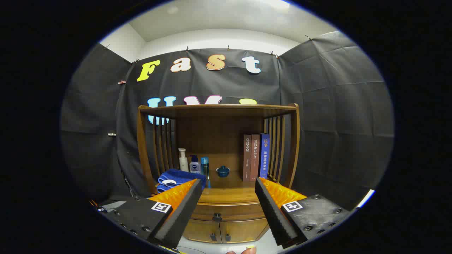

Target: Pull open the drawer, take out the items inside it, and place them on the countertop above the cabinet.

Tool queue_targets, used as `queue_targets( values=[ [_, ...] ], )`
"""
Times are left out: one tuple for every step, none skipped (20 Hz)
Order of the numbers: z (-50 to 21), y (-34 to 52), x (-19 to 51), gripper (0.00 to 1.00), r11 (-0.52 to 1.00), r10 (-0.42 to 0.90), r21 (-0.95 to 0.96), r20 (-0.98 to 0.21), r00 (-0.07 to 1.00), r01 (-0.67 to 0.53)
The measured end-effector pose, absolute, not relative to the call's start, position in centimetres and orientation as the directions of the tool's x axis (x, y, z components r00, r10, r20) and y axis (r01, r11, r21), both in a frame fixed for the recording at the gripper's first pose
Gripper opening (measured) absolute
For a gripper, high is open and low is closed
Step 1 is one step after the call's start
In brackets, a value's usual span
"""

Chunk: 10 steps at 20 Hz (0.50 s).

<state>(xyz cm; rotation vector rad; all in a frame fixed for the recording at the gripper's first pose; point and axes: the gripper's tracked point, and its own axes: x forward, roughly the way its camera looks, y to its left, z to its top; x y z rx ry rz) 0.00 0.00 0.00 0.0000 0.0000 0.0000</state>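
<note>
A wooden cabinet (219, 148) stands ahead against the booth wall. Its drawer (226, 211) sits shut under the countertop (229, 194), with a small dark knob (217, 215) seen between my fingers. My gripper (227, 187) is open and holds nothing, some way short of the drawer front. What lies inside the drawer is hidden.
On the countertop lie a folded blue towel (176, 178), three bottles (193, 163), a small teal lidded bowl (222, 171) and three upright books (256, 157). Slatted sides and a top shelf (219, 108) enclose it. Two lower doors (226, 231) sit under the drawer. A fingertip (247, 251) shows below.
</note>
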Motion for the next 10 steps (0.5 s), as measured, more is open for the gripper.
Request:
queue_targets(
  values=[
    [0.2,0.1,-0.3,0.98,1.0,0.0,-0.001,0.003,1.0,0.0],
    [0.4,-0.1,-0.7,0.98,1.0,-0.001,-0.003,0.008,1.0,0.001],
    [0.6,-0.2,-1.0,0.98,1.0,-0.003,-0.003,0.011,1.0,0.003],
    [0.7,-0.2,-1.2,0.98,1.0,-0.003,-0.002,0.012,1.0,0.003],
    [1.0,-0.3,-1.5,0.98,1.0,-0.008,-0.005,0.014,1.0,0.008],
    [1.2,-0.5,-1.7,0.98,1.0,-0.012,-0.007,0.017,1.0,0.012],
    [1.5,-0.8,-1.9,0.98,1.0,-0.021,-0.004,0.021,1.0,0.021],
    [1.5,-1.0,-2.2,0.98,1.0,-0.024,0.0,0.022,0.999,0.024],
    [1.7,-1.1,-2.4,0.98,1.0,-0.029,0.002,0.023,0.999,0.029],
    [1.7,-1.1,-2.7,0.98,0.999,-0.032,0.001,0.024,0.999,0.032]
  ],
)
